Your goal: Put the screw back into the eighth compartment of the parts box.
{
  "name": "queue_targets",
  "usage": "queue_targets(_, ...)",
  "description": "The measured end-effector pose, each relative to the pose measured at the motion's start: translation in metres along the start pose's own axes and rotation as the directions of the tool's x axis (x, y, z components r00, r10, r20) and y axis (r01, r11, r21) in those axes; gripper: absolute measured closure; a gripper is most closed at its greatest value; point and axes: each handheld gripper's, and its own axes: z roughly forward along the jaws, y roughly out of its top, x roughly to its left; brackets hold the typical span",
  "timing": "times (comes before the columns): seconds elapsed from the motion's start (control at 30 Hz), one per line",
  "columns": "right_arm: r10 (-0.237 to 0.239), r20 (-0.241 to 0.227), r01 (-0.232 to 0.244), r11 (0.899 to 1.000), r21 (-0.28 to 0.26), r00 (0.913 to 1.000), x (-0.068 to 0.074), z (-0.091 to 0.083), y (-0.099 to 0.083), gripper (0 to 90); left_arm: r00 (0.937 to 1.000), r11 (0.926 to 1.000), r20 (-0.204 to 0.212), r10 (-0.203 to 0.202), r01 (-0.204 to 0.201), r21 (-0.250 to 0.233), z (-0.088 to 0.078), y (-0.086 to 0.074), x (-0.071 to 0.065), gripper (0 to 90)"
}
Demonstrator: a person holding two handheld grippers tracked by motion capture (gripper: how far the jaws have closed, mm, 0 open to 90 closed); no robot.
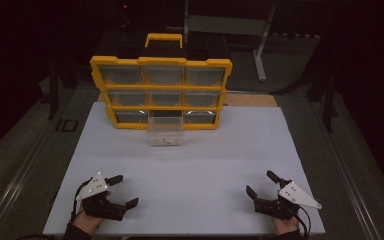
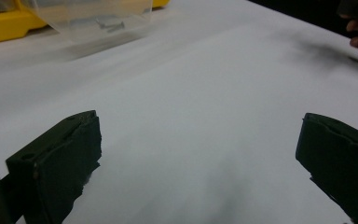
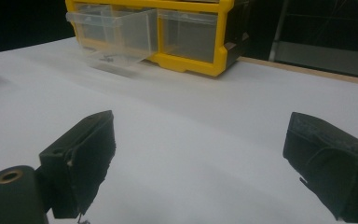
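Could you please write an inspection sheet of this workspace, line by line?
Surface: white board on the table, bare in the middle.
Job's things: yellow drawer cabinet stands upright at the far edge; its bottom middle clear drawer is pulled out, with a few small dark parts inside.
Clutter: nothing seen.
Grippers: left gripper and right gripper rest near the front edge, jaws wide apart, holding nothing.
Cables: a black cable trails from the right gripper.
Surroundings: dark room; a grey metal frame stands behind the table.
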Motion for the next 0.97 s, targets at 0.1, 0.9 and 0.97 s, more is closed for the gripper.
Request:
queue_targets(0.1,0.001,0.0,-0.001,1.0,0.0,1.0,-0.0002,-0.0001,-0.0001,9.1,1.0,1.0,0.004,-0.005,0.005,-0.007,0.0007,-0.0002,0.0004,0.0)
queue_targets(0.9,-0.003,-0.006,0.003,1.0,0.01,1.0,0.0004,0.0022,-0.0014,9.1,0.9995,0.9977,-0.029,0.013,-0.015,-0.066,-0.0018,-0.0023,-0.001,0.0)
queue_targets(0.97,-0.003,-0.006,0.004,1.0,0.01,1.0,0.0004,0.0023,-0.0014,9.1,0.9994,0.9979,-0.031,0.014,-0.016,-0.063,-0.0016,-0.0027,-0.0009,0.0)
